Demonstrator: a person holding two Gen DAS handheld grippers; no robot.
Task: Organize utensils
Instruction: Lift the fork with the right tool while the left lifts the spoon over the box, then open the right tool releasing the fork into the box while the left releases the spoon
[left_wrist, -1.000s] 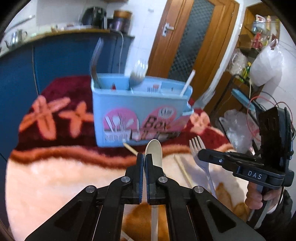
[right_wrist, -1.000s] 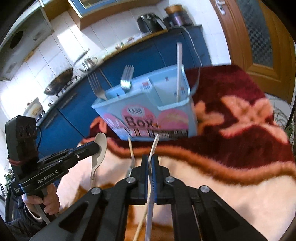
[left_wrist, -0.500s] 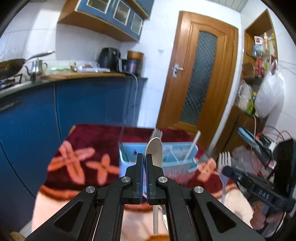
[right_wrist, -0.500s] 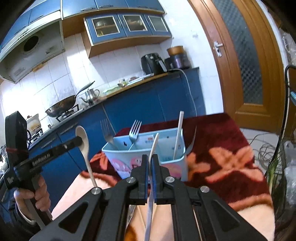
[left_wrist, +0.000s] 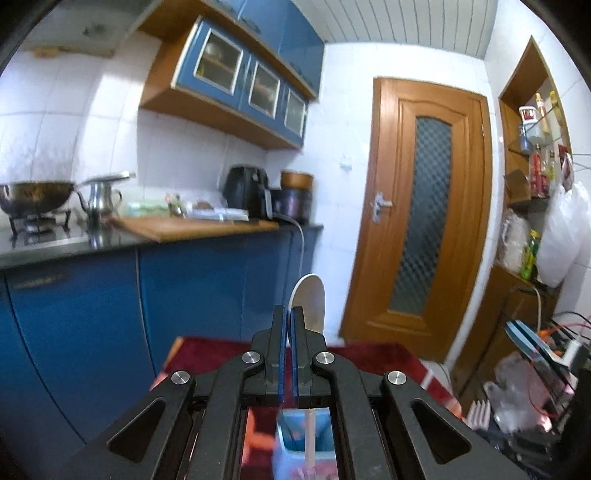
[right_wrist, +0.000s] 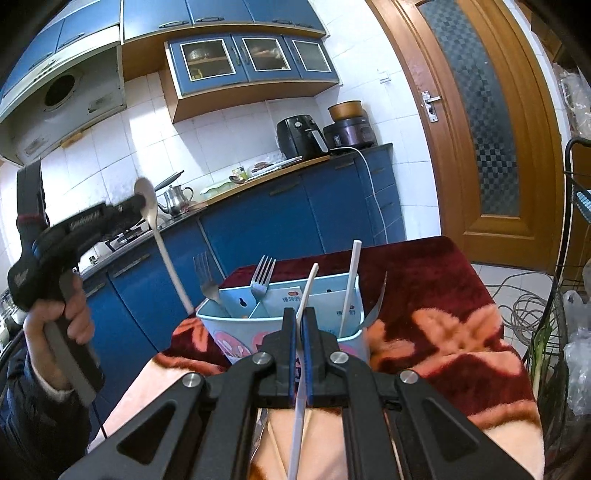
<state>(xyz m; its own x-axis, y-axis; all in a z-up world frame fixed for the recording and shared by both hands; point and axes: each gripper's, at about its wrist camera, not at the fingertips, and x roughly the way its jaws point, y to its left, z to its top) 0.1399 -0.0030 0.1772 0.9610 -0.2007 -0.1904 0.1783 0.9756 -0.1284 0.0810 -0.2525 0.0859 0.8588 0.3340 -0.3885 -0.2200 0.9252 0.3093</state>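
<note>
**Utensil sorting, midway: both tongs loaded above the box.**
The blue box (right_wrist: 280, 325) on the red blanket (right_wrist: 424, 295) already held two forks (right_wrist: 263, 277) and a white stick (right_wrist: 349, 284). The left gripper (right_wrist: 138, 206), beside and above the box, was clamped on a white spoon (right_wrist: 162, 243); the right gripper (right_wrist: 300, 321), just before the box, pinched a white handle (right_wrist: 301, 373). Both pieces remained to be dropped in.

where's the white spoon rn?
Clamped in the left gripper, at left in the right wrist view: the white spoon hangs bowl up, its handle slanting down toward the left end of the blue utensil box.
</note>
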